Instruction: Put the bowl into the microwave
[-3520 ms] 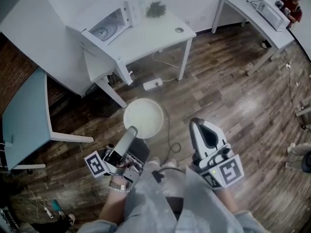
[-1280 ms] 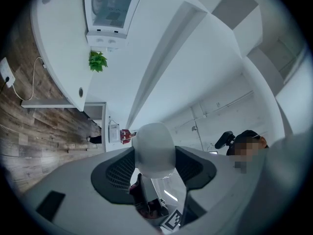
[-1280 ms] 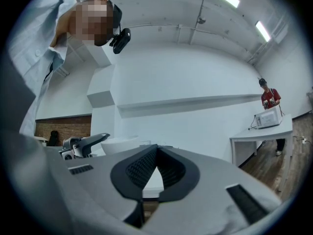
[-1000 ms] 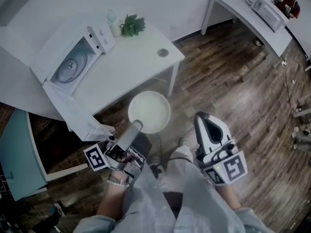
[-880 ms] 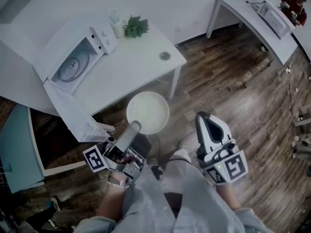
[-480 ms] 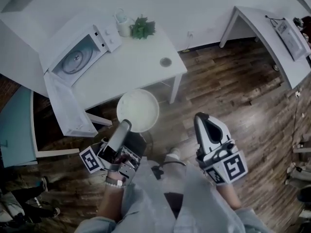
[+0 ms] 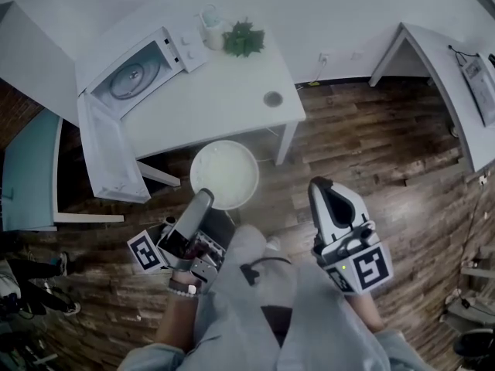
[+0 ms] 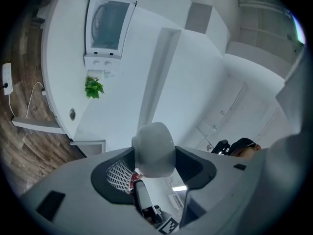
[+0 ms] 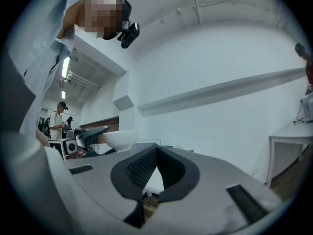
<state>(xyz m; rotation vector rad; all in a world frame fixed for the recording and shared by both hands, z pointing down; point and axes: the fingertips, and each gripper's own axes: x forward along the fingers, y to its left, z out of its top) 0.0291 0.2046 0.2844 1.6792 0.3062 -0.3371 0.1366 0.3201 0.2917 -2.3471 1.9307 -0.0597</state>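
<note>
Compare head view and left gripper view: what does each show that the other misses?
Head view only: the right gripper, shut and empty, and a teal table at the left. Left gripper view only: the left gripper with its pads pressed against the bowl. Both: bowl, microwave, plant, white table.
</note>
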